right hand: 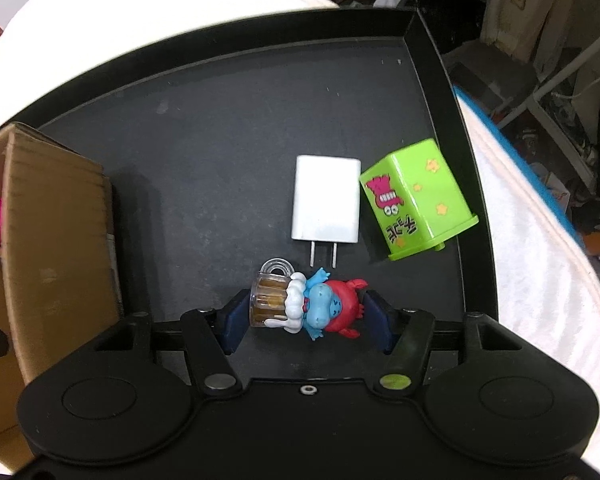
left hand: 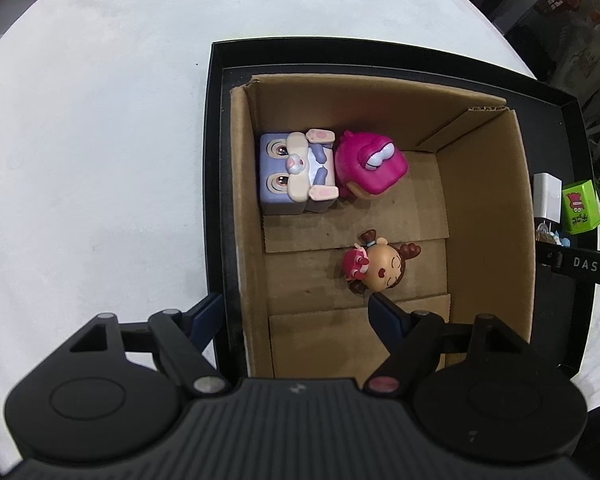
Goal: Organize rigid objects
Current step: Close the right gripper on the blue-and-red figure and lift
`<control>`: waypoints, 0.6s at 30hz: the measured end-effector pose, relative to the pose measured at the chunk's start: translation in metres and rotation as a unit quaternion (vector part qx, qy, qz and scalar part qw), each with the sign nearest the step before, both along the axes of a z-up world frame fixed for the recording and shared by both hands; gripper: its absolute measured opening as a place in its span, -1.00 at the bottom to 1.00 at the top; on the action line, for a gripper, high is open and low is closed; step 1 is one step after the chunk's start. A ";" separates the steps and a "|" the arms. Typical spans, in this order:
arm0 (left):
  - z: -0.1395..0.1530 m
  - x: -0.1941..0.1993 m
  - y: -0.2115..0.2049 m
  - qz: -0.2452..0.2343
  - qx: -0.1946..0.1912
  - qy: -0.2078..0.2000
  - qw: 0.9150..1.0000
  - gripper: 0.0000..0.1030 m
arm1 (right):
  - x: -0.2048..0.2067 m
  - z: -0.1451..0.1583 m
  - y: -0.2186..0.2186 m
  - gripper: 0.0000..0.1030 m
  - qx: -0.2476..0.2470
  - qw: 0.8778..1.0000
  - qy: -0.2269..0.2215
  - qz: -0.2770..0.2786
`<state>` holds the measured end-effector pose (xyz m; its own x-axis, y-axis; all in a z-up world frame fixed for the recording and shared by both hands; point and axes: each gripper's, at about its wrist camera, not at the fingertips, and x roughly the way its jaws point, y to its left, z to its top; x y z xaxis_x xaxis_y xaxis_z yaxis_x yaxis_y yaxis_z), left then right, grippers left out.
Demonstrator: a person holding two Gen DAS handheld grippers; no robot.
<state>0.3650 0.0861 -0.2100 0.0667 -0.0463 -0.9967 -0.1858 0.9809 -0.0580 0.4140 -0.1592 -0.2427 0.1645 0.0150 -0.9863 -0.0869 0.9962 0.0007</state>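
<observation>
In the left wrist view an open cardboard box (left hand: 480,184) stands in a black tray (left hand: 216,160). It holds a purple cube rabbit toy (left hand: 288,174), a pink figure (left hand: 370,166) and a small doll (left hand: 380,266). My left gripper (left hand: 296,312) is open and empty above the box's near left wall. In the right wrist view my right gripper (right hand: 306,316) is shut on a blue-and-red figurine with a beer mug (right hand: 308,306), just above the tray floor (right hand: 220,140). A white charger (right hand: 326,204) and a green box (right hand: 416,196) lie beyond it.
The tray sits on a white cloth-covered table (left hand: 92,160). The cardboard box's wall (right hand: 56,216) stands left of my right gripper. The charger (left hand: 547,198) and green box (left hand: 580,208) show at the right in the left wrist view. Clutter and shelving lie beyond the table's right edge.
</observation>
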 end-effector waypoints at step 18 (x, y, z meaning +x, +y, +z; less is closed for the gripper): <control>0.001 -0.013 0.017 0.021 -0.049 -0.012 0.999 0.03 | -0.011 0.078 0.055 0.13 -0.017 0.996 -0.050 0.067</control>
<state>0.3516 0.1031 -0.2092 0.0935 -0.1400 -0.9857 -0.2233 0.9619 -0.1578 0.4031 -0.1043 -0.1649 0.2599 0.0101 -0.9656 -0.2176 0.9748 -0.0483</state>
